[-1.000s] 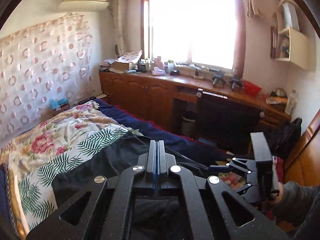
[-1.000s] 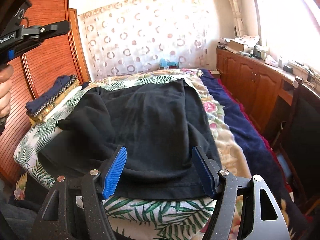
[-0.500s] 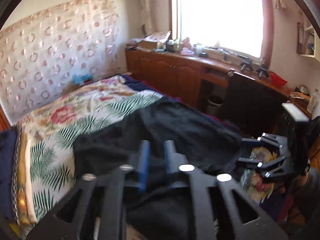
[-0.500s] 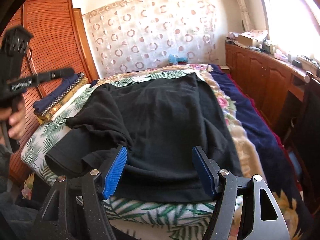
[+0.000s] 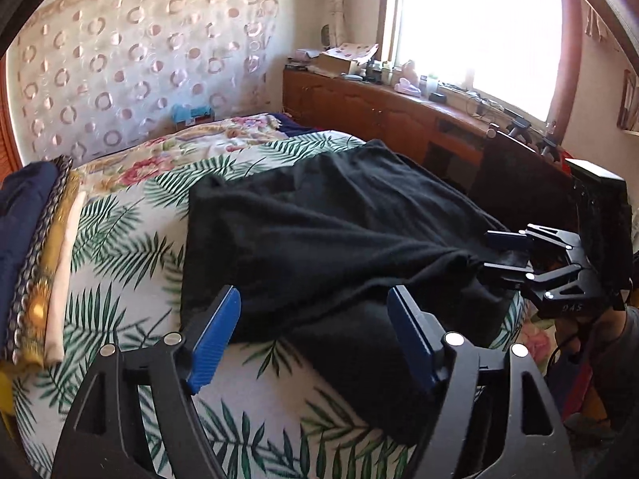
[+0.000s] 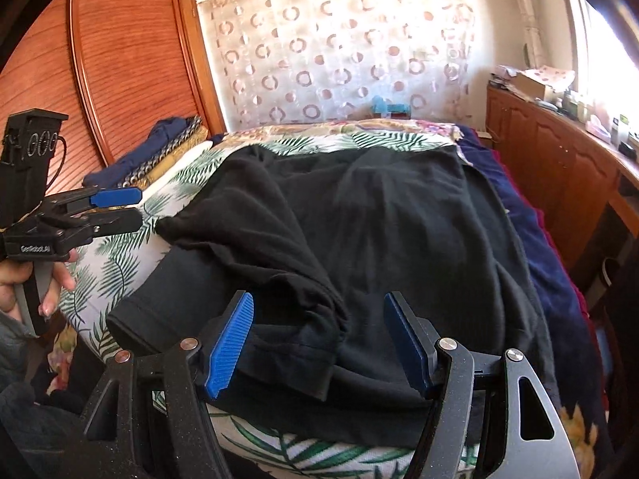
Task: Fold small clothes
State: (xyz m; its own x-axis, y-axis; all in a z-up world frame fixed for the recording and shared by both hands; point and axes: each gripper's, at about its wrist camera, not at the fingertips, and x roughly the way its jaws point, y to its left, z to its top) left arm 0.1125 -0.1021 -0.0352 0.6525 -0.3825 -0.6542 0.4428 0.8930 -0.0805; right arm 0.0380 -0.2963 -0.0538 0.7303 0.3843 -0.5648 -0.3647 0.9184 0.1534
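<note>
- A black T-shirt (image 6: pixel 383 231) is spread across a palm-leaf-print bedsheet (image 5: pixel 120 239) on the bed, with one side folded over the body and a sleeve bunched at the near edge.
- The left tool (image 5: pixel 315 335) is held wide open above the near hem of the garment; nothing is gripped between its blue pads (image 5: pixel 213 339).
- The right tool (image 6: pixel 319 343) is likewise spread wide, its jaws standing to either side of the bunched sleeve (image 6: pixel 307 299), which is not clamped.
- In the left wrist view the right tool (image 5: pixel 505 253) is seen at the far edge of the shirt, with cloth lying between its fingers.
- In the right wrist view the left tool (image 6: pixel 118 207) is seen beside the bed, apart from the shirt, held by a hand (image 6: pixel 28 283).
- A stack of folded textiles (image 6: pixel 155 155) is placed at the bed's edge by a wooden wardrobe (image 6: pixel 100 72).
- A circle-patterned curtain (image 6: pixel 343 44) is hung behind the bed.
</note>
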